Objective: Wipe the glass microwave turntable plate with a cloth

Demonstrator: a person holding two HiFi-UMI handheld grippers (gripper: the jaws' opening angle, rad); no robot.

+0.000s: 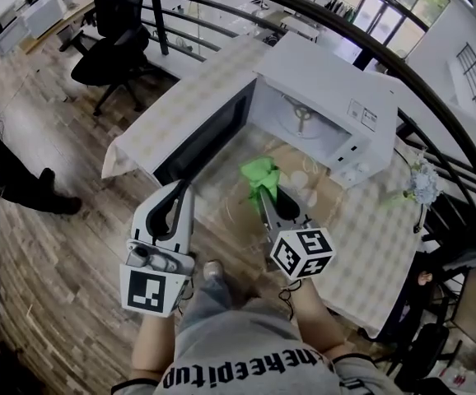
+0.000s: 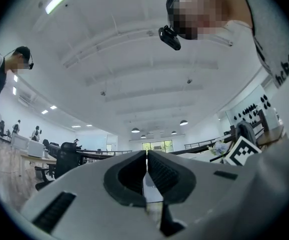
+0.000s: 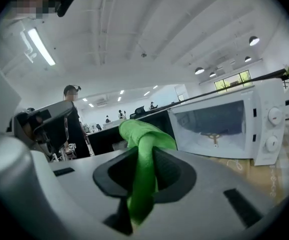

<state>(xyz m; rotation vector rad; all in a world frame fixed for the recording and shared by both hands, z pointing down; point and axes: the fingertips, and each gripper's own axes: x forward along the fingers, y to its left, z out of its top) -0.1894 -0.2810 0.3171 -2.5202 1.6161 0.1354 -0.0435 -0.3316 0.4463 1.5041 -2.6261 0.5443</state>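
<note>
My left gripper [image 1: 184, 189] is clamped on the thin rim of the glass plate [image 1: 231, 200]. The plate is a smooth, clear disc, showing only faintly above the checked worktop [image 1: 361, 245] in front of the open white microwave [image 1: 329, 89]. My right gripper [image 1: 265, 196] pinches a bunched, fuzzy green cloth [image 1: 260, 174] near the plate.
</note>
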